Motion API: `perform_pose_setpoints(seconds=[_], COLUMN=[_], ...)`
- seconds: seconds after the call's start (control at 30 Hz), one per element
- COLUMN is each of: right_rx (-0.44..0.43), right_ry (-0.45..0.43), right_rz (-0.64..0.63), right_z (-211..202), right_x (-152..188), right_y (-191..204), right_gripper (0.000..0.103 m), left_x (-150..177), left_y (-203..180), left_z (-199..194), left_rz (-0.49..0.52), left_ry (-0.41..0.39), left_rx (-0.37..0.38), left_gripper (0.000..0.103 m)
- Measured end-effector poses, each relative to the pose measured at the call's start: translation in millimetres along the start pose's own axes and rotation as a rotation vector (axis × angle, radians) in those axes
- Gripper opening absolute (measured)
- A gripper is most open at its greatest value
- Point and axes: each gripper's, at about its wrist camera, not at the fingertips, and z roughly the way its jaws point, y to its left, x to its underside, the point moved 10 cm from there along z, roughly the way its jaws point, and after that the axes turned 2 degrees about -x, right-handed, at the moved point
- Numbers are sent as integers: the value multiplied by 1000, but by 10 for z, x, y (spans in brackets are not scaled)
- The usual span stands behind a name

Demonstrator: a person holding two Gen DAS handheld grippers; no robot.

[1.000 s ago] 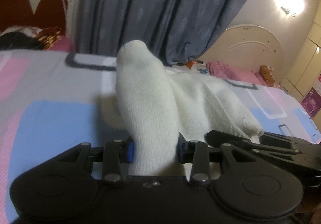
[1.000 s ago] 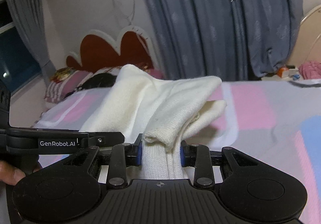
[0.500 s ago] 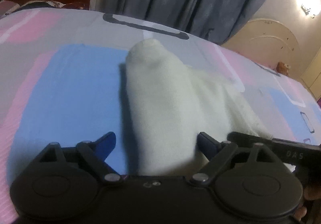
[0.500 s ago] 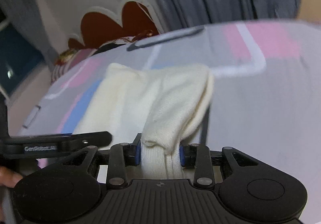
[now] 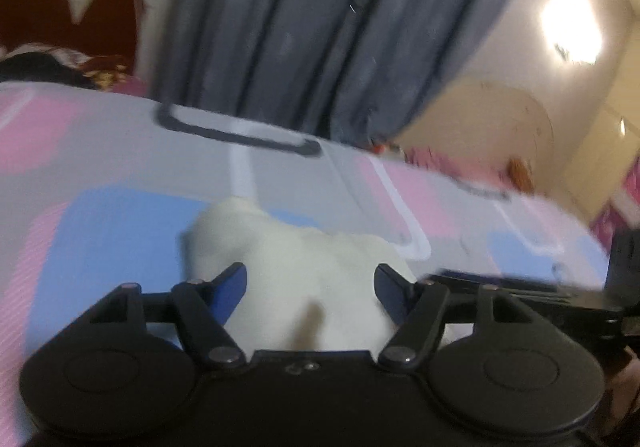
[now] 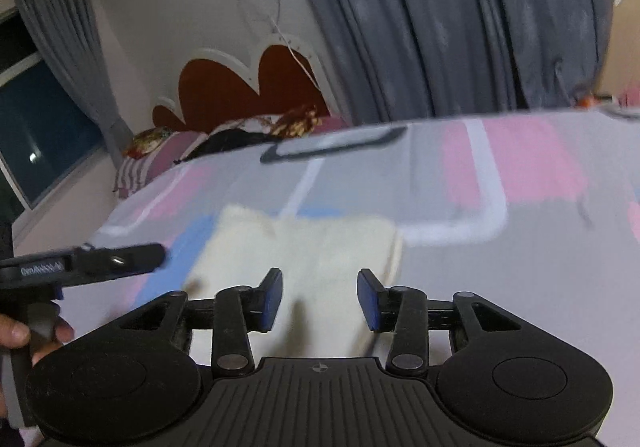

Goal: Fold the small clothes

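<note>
A small cream-white knitted garment [image 5: 296, 247] lies folded on the bed, also seen in the right wrist view [image 6: 316, 247]. My left gripper [image 5: 310, 281] is open, its blue-padded fingers on either side of the garment's near end without holding it. My right gripper [image 6: 320, 297] is open too, just above the garment's near edge. The right gripper shows at the right edge of the left wrist view [image 5: 540, 287]. The left gripper shows at the left of the right wrist view [image 6: 88, 261], held by a hand.
The bed sheet [image 6: 520, 175] has pink, blue and grey blocks. A dark red headboard [image 6: 248, 87] and pillows [image 6: 160, 151] stand at the far end. Grey curtains [image 5: 320, 31] hang behind. A cream headboard [image 5: 500, 127] is at the far right.
Both grippers held the garment up a second ago. The left opened first, then the right. The garment now lies on the sheet and both grippers have drawn back a little.
</note>
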Motion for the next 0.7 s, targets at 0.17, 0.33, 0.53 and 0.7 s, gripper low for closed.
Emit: perform_pose_setpoints(seconds=[0.17,0.33,0.53,0.7], right_rx=[96,88,46,126], right_ry=[160,170,111,192], right_rz=[-98,-125,-126,-209], right_z=[516,534,67,145], right_x=[230,218,173,561], right_y=[-123,-161,30,118], right_gripper=[41,41,40,41], left_x=[132,140,368,676], left_y=[109,180,72,104], left_z=[388,277,-196,-110], left_rz=[-52,-87,5,78], left_ry=[73,54,25,81], left_rx=[-22,-9,-113,-239], left_gripper=[66,66,67,71])
